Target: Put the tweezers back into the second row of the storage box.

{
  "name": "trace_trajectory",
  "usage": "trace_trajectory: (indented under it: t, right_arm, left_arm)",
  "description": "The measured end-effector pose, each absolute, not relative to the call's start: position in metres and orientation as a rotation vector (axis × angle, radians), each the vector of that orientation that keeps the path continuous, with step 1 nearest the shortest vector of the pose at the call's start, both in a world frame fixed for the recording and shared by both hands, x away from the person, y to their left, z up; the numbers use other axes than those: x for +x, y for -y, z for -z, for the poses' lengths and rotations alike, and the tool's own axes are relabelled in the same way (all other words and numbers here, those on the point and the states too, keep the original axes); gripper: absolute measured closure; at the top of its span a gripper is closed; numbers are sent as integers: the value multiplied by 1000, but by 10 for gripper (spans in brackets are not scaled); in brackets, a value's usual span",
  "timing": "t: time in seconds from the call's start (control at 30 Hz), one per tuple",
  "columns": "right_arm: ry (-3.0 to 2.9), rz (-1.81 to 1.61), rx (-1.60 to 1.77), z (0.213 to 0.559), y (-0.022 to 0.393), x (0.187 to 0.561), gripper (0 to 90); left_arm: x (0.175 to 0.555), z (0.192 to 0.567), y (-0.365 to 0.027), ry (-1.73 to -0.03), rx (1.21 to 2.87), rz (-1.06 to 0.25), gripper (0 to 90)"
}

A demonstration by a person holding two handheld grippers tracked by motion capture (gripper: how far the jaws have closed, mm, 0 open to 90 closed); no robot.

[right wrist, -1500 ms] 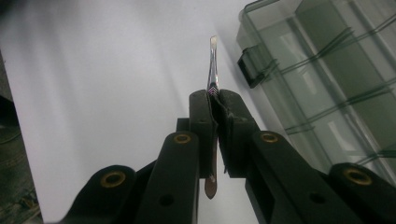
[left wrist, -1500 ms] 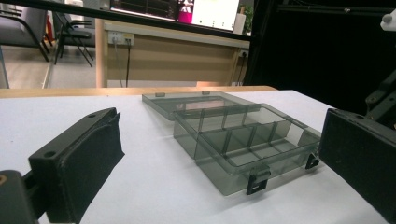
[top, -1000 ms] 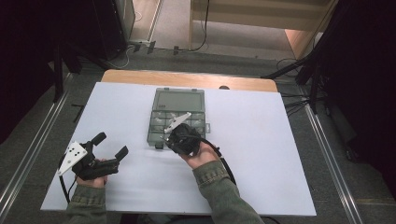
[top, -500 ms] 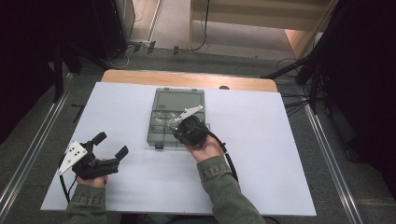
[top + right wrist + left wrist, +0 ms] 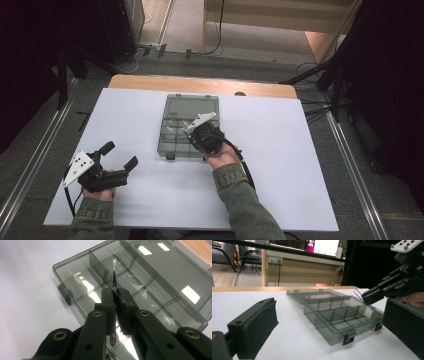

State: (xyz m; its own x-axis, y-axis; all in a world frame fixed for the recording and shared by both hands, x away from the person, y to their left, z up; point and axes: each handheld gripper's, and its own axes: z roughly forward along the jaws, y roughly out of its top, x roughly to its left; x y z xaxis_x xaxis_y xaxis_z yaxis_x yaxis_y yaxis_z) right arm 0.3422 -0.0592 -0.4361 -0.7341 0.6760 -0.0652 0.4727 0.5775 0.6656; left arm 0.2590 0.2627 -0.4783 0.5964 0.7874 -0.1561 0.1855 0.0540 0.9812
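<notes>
1. The room is dim, with dark curtains at both sides and a wooden desk beyond; my white worktop (image 5: 280, 165) is bare apart from one box.
2. That box is a smoky clear plastic organiser (image 5: 186, 131) near the far middle of the worktop. Its lid is folded flat behind it, and its divided compartments (image 5: 82, 287) look empty as far as I can see.
3. My left gripper (image 5: 116, 161) rests low near the front left corner, well apart from the box, its jaws spread wide with nothing between them.
4. My right gripper (image 5: 195, 134) hovers over the box's front right part, its jaws squeezed together on a pair of tweezers (image 5: 114, 275).
5. The tweezers stick forward past the jaws, tips above a near compartment.
6. What I worry about: the tweezers are thin and slick, so they could twist or slide in the pads. If I come down off-line, the tips may catch a divider and nudge the light box along the worktop.
</notes>
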Motion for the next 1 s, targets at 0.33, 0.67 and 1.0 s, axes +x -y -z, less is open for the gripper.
trace_trajectory:
  t: [0.33,0.67,1.0]
  right_arm:
    - [-2504,-904,924,440,52,341,612]
    - [-2465,-932,1021,435,60,336,386]
    - [-2418,-910,1127,438,85,328,73]
  left_arm:
    - [259,478,-262,-869,1481,-552,0]
    - [259,478,-263,-871,1479,-549,0]
    - [258,478,-264,-872,1480,-551,0]
